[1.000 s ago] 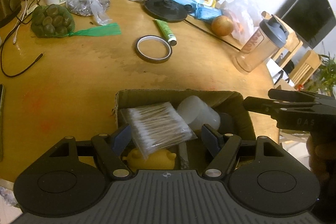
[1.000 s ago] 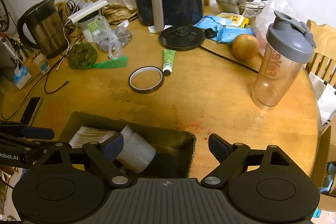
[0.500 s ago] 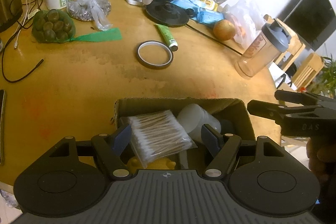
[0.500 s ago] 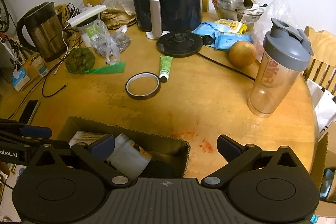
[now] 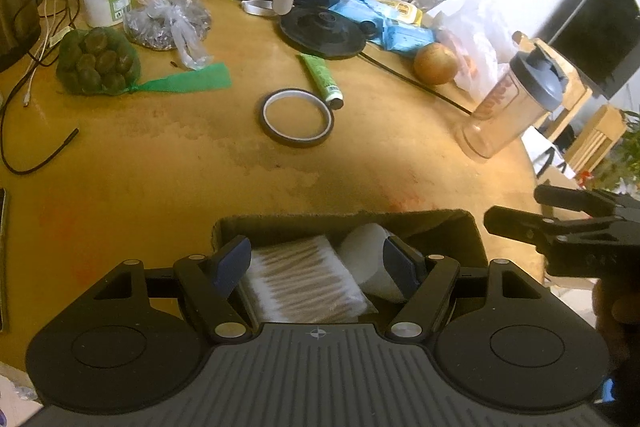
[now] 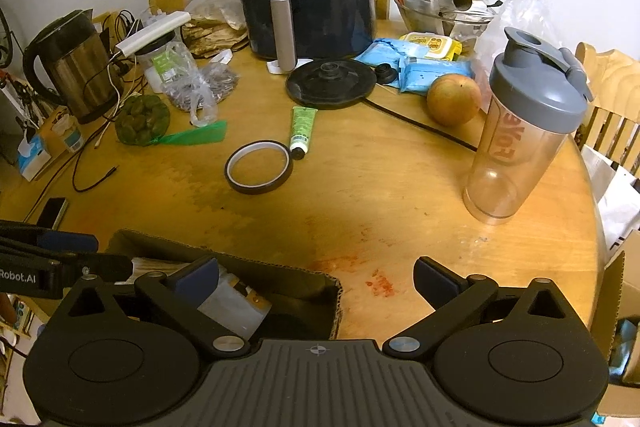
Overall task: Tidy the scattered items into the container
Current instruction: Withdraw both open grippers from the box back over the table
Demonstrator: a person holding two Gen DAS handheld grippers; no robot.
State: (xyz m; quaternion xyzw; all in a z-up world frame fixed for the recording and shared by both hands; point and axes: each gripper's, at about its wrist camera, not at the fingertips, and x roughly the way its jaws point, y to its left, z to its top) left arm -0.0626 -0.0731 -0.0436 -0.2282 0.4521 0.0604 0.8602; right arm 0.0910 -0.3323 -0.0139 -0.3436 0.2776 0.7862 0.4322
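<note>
On the tabletop (image 6: 400, 195) lie one tape roll (image 6: 258, 167), one green tube (image 6: 302, 129), one shaker bottle (image 6: 524, 131), one round fruit (image 6: 454, 99) and one net bag of dark fruit (image 6: 140, 121). One cardboard box (image 5: 440, 223) holds one pack of cotton swabs (image 5: 296, 279) and one white bottle (image 5: 366, 259). Far right lie perhaps two blue wipe packs (image 6: 404, 65).

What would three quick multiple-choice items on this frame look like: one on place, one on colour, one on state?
1. Where does the tape roll lie?
A. on the bare table, beside the green tube
B. inside the cardboard box
C. on the kettle base

2. What colour is the shaker bottle lid?
A. red
B. grey
C. green

3. How does the right gripper stand?
A. shut on the tape roll
B. shut on the box wall
C. open, holding nothing

Answers:
1. A, it lies flat on the wood, outside the cardboard box.
2. B, the screw-on cap with its flip spout is grey.
3. C, its fingers stand wide apart, with only the box corner and table between them.
</note>
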